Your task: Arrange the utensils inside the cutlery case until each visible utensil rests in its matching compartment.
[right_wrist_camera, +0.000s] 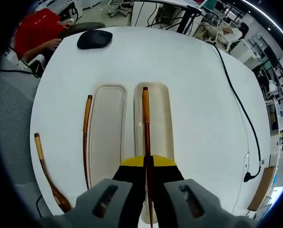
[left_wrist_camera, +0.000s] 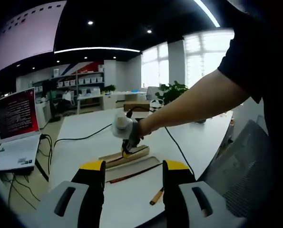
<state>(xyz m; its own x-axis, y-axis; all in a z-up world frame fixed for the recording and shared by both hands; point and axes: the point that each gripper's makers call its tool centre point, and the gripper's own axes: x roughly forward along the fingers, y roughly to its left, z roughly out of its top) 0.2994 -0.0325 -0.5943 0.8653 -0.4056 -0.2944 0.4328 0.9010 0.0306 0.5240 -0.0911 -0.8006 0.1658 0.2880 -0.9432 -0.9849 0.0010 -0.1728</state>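
In the right gripper view, a wooden spoon (right_wrist_camera: 48, 173) with a pale handle end and dark bowl lies at the far left on the white table (right_wrist_camera: 203, 104), apart from the case. Next comes a chopstick (right_wrist_camera: 85, 137), dark with an amber top, lying just beside the cutlery case (right_wrist_camera: 105, 137), a pale two-compartment tray. Its left compartment holds nothing; over the right one runs a second chopstick (right_wrist_camera: 145, 133), pinched between the nearly closed jaws of the right gripper (right_wrist_camera: 148, 166). A black mouse (right_wrist_camera: 94, 39) sits farther off. The left gripper view adds the room: a laptop (left_wrist_camera: 17, 137), shelves, a person's arm reaching over the case, and the left gripper (left_wrist_camera: 133, 173) spread wide, holding nothing.
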